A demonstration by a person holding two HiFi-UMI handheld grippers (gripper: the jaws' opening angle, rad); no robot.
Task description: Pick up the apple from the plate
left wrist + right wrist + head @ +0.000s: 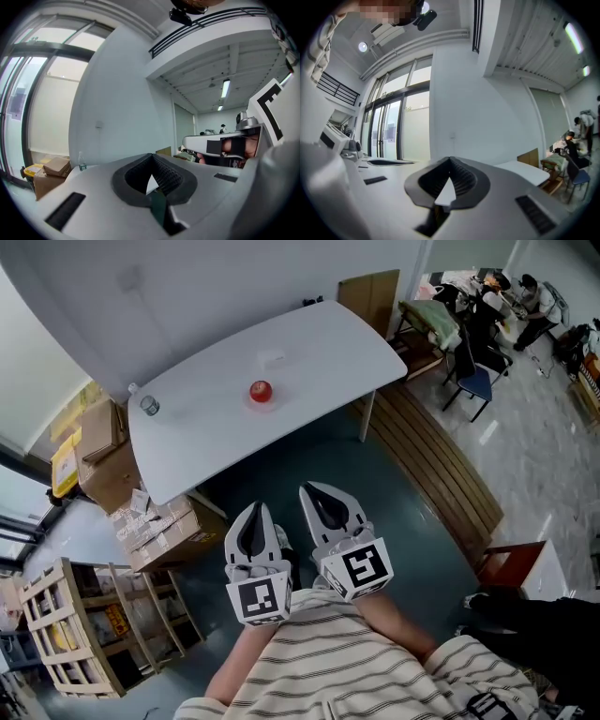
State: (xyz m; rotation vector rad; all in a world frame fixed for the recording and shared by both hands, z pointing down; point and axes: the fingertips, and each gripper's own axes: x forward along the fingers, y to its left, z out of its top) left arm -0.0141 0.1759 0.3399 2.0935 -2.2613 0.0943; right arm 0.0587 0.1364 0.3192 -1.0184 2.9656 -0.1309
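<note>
**Red apple on its plate, tongs well short of it**

The apple (261, 390) was small, round and bright red, with a paler spot on top. It sat on a pale plate (248, 402) near the middle of the white tabletop (319, 352), well apart from me. My left tongs (254, 512) and right tongs (316, 491) hung side by side above the dark floor, short of the tabletop's near edge. Both had their jaws pressed together, with nothing between them. A bottle (148, 405) stood at the tabletop's left corner.
</note>
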